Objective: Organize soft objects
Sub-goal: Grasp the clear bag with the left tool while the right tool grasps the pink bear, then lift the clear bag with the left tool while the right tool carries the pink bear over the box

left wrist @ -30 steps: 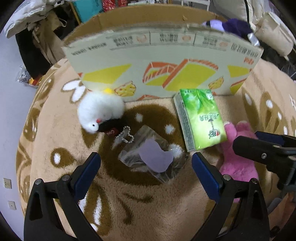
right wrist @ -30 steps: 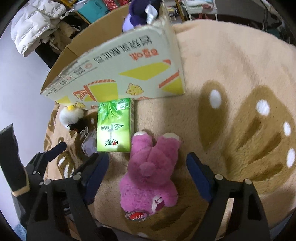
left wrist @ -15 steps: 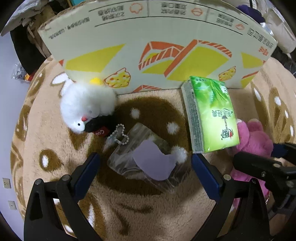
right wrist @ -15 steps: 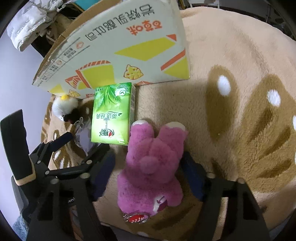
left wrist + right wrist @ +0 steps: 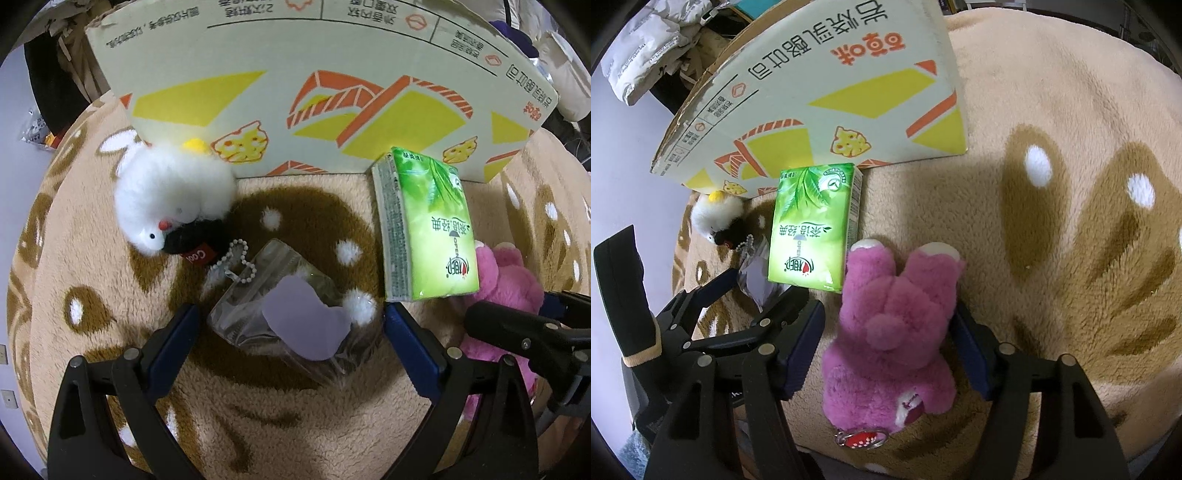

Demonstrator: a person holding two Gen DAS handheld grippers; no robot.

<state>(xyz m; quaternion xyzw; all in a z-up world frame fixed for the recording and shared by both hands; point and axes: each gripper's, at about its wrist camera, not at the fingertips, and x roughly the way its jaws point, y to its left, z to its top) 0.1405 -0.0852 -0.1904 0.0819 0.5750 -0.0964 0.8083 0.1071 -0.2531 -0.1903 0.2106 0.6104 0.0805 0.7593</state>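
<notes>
Beige fleece blanket (image 5: pixel 1052 92) with brown patches and white dots, spread under everything. Standing at the back, a cardboard box (image 5: pixel 295 85) printed with yellow and orange shapes. Lying just in front of its wall, a green tissue pack (image 5: pixel 430 229), one end against the cardboard. Left of that, a white fluffy toy (image 5: pixel 170 199) with a yellow tuft, a black part and a bead chain, close to the box wall.

Nearer the left wrist camera, a clear plastic bag (image 5: pixel 291 317) with a lilac shape and a white pompom inside, flat on the blanket. Left gripper (image 5: pixel 290 321) spread wide, blue pads on either side of the bag, apparently not touching it.

Beside the tissue pack, a pink plush bear (image 5: pixel 894 325), on its front, feet toward the box, a red keyring tag at its head end. Right gripper (image 5: pixel 890 347) set around the bear's body, both blue pads apparently against the fur at its sides; whether squeezing or merely touching, impossible to tell.
</notes>
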